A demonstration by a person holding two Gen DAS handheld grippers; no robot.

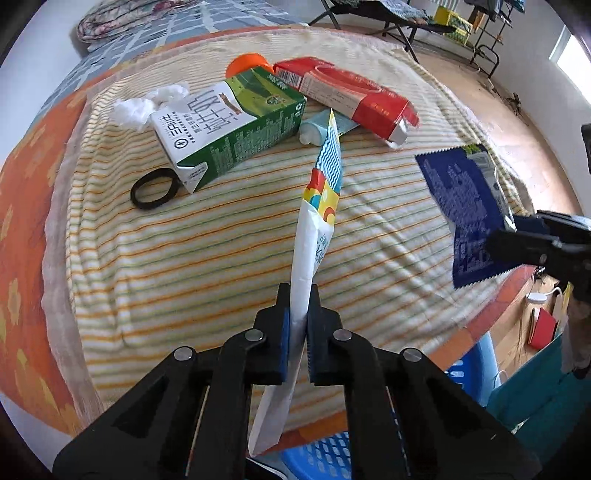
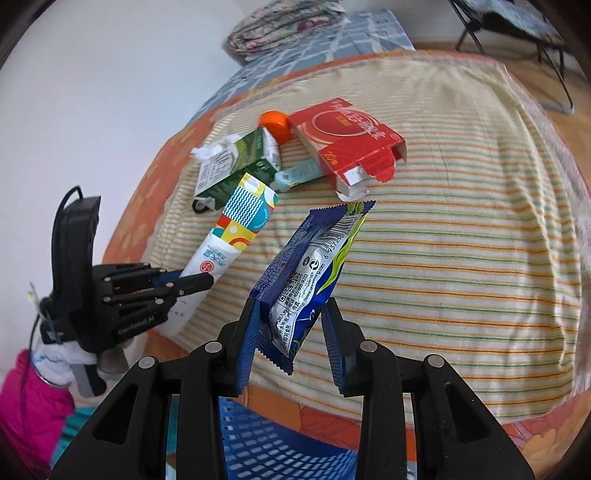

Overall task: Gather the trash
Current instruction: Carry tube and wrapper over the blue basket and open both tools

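My left gripper (image 1: 298, 295) is shut on a long white paper wrapper (image 1: 317, 221) with a colourful wave-print end, held above the striped bedspread (image 1: 184, 258). It also shows in the right wrist view (image 2: 221, 251), held by the left gripper (image 2: 207, 282). My right gripper (image 2: 291, 306) stands open around a blue snack wrapper (image 2: 314, 266) that leans on its left pad. The blue wrapper also shows in the left wrist view (image 1: 465, 206). A green milk carton (image 1: 229, 129), a red box (image 1: 351, 96), a small tube (image 1: 314, 129) and tissue (image 1: 147, 103) lie farther back.
A blue perforated basket (image 2: 280, 443) sits below both grippers at the bed's near edge (image 1: 325, 458). A black hair tie (image 1: 153, 188) and an orange cap (image 1: 247, 62) lie by the carton. A folded quilt (image 2: 288, 26) is at the bed's far end. Chairs stand beyond.
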